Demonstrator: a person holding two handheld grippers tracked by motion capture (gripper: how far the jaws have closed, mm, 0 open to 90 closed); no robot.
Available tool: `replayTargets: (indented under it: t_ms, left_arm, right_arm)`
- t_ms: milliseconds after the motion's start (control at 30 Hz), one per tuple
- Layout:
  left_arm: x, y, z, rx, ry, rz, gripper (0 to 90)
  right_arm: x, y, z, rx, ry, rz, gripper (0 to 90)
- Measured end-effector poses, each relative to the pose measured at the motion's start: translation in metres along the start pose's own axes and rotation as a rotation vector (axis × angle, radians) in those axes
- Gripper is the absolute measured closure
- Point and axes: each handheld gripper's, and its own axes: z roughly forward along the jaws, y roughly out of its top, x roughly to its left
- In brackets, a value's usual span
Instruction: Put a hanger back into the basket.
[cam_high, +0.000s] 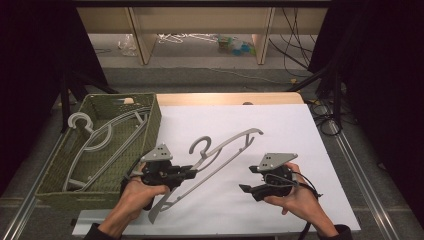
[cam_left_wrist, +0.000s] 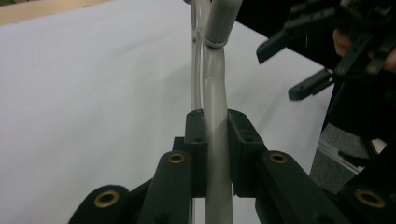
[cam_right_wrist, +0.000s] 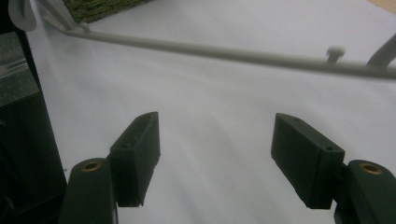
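The table, covered in white, takes up the centre of the high view, and the green woven basket stands at its left edge in the left-centre of the frame. One or more grey hangers already lie inside the basket, so that part of the tidying looks done. One more grey hanger is not yet in: it lies slanted across the middle of the frame, just right of the basket, hook pointing up-left and its lower end near the bottom edge. Judging from this, carrying it over and dropping it in the basket is what remains.

The left tongs, lower centre-left, are clamped on the hanger's bar; in the left gripper view the pads squeeze the grey bar from both sides. The right tongs, lower centre-right, stand apart with nothing between the jaws, pointing towards the hanger.

The hanger is slim, pale grey plastic, with a curved shoulder, a straight lower bar and a small peg on the bar
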Motion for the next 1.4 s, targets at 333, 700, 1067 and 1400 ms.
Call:
replayTargets:
  t_ms: [333, 700, 1067, 1400]
  left_arm:
    - [0.002, 0.022, -0.027, -0.097, -0.011, -0.054, 79.1]
    - [0.008, 0.047, -0.059, -0.182, 0.001, -0.065, 79.1]
    - [0.024, 0.062, -0.093, -0.233, 0.022, -0.094, 79.1]
    - [0.057, 0.061, -0.127, -0.245, 0.123, -0.145, 79.1]
  right_arm:
    - [0.004, -0.008, 0.007, -0.009, 0.005, 0.015, 27.7]
    - [0.006, -0.011, 0.013, 0.003, 0.015, 0.017, 24.4]
    - [0.006, -0.011, 0.014, -0.001, 0.024, 0.019, 24.7]
    - [0.005, -0.011, 0.014, 0.002, 0.029, 0.018, 24.7]
